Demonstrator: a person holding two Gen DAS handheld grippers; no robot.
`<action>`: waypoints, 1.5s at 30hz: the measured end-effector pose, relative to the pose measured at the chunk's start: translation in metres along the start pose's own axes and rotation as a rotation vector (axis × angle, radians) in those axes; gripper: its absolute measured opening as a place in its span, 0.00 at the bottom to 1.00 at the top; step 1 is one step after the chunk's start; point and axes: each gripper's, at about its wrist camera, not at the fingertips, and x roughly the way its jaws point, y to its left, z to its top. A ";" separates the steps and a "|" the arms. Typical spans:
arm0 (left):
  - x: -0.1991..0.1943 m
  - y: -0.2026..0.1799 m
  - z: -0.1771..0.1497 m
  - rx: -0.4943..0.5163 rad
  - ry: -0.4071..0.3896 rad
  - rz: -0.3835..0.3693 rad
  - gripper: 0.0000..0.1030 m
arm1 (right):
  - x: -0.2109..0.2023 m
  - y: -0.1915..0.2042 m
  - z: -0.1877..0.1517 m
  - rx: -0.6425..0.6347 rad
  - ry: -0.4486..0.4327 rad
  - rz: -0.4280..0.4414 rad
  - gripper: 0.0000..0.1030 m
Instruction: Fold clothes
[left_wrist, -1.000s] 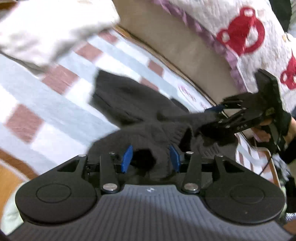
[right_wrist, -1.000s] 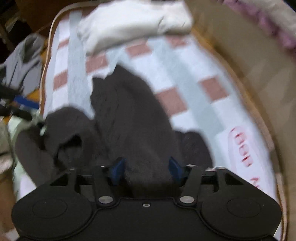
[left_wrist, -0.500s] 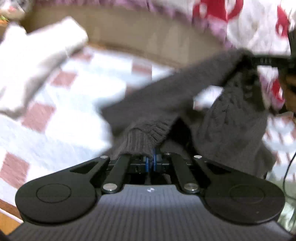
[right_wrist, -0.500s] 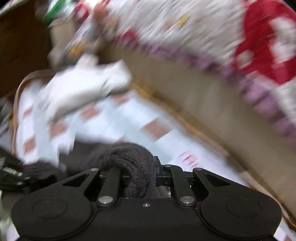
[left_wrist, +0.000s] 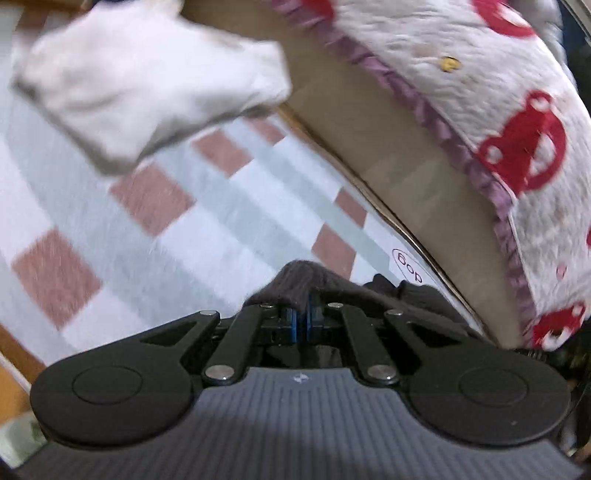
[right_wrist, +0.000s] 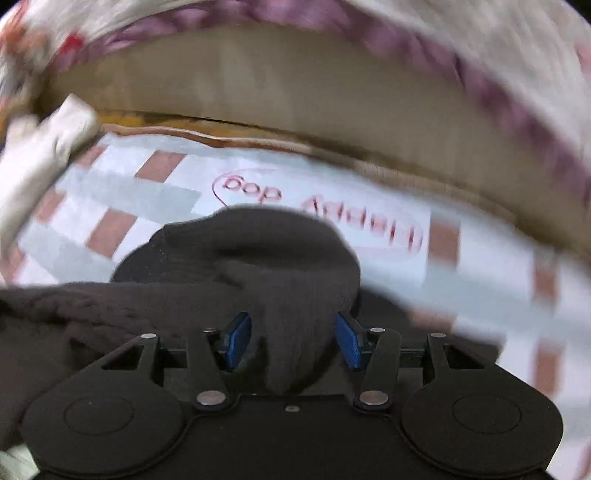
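Note:
A dark grey knit sweater (right_wrist: 258, 251) lies bunched on the checked mat (right_wrist: 147, 199), just in front of the red lettering. My left gripper (left_wrist: 301, 323) is shut on a fold of the sweater (left_wrist: 295, 277), which humps up just beyond its blue pads. My right gripper (right_wrist: 293, 339) is opening. A tongue of the dark knit still lies between its blue pads (right_wrist: 238, 338), but they stand clear of it on both sides. Neither view shows the other gripper, and most of the sweater is hidden under the gripper bodies.
A folded white garment (left_wrist: 147, 81) rests at the far end of the mat (left_wrist: 166, 240); the right wrist view shows this white garment (right_wrist: 40, 147) at the left edge. A tan upholstered side (left_wrist: 388, 140) under a white quilt with red prints (left_wrist: 498, 110) borders the mat.
The left gripper closed on the sweater, lifted it and has come back down low over the mat. The right gripper gripped the knit, swung right and rolled, and has now parted its jaws.

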 end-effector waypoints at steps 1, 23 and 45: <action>0.001 0.003 -0.001 -0.002 0.011 0.009 0.06 | 0.002 -0.011 -0.001 0.062 0.012 0.039 0.54; 0.037 -0.067 -0.062 0.485 0.253 0.062 0.64 | 0.077 0.036 0.045 -0.465 0.120 0.091 0.64; 0.006 -0.079 -0.054 0.516 0.050 0.008 0.07 | 0.007 -0.072 -0.008 0.171 -0.232 -0.127 0.13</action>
